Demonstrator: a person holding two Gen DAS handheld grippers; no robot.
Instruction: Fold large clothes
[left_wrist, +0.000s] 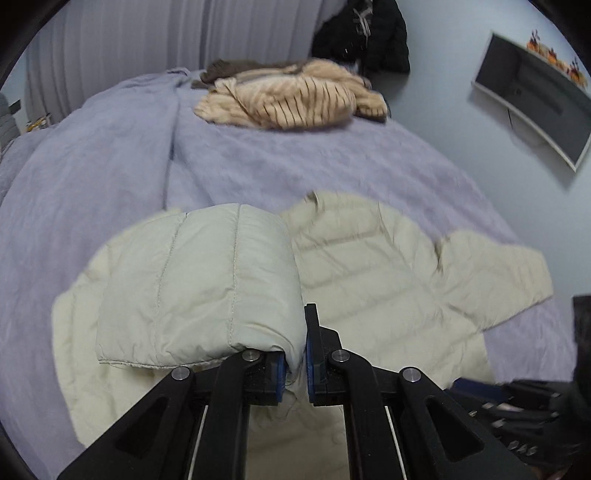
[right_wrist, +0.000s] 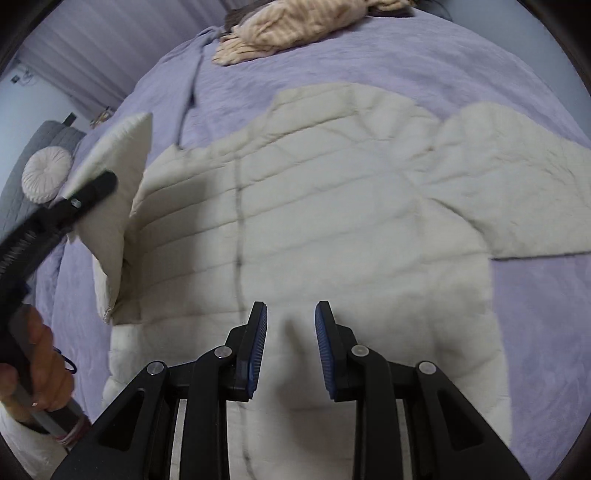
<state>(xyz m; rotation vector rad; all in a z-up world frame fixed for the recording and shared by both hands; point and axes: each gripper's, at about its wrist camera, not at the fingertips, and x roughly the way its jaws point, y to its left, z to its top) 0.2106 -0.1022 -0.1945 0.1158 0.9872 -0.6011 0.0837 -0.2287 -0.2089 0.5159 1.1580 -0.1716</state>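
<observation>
On the purple bed (right_wrist: 424, 62) lies the puffy cream jacket (right_wrist: 314, 206), spread flat. Left claw (left_wrist: 295, 363) pinches one sleeve (left_wrist: 199, 280), lifted up. Right claw (right_wrist: 291, 350) hangs spread and empty. Folding looks barely started; the other sleeve (right_wrist: 517, 184) and body remain.

Soft, even, cool indoor light falls on both views, without glare and with only faint shadows under the cream jacket (right_wrist: 332, 206). Motion blur smears the purple bedspread (left_wrist: 258, 162) and the quilting, while the near sleeve stays sharper. Fisheye distortion bends the edges, and dark vignetting fills the corners.
</observation>
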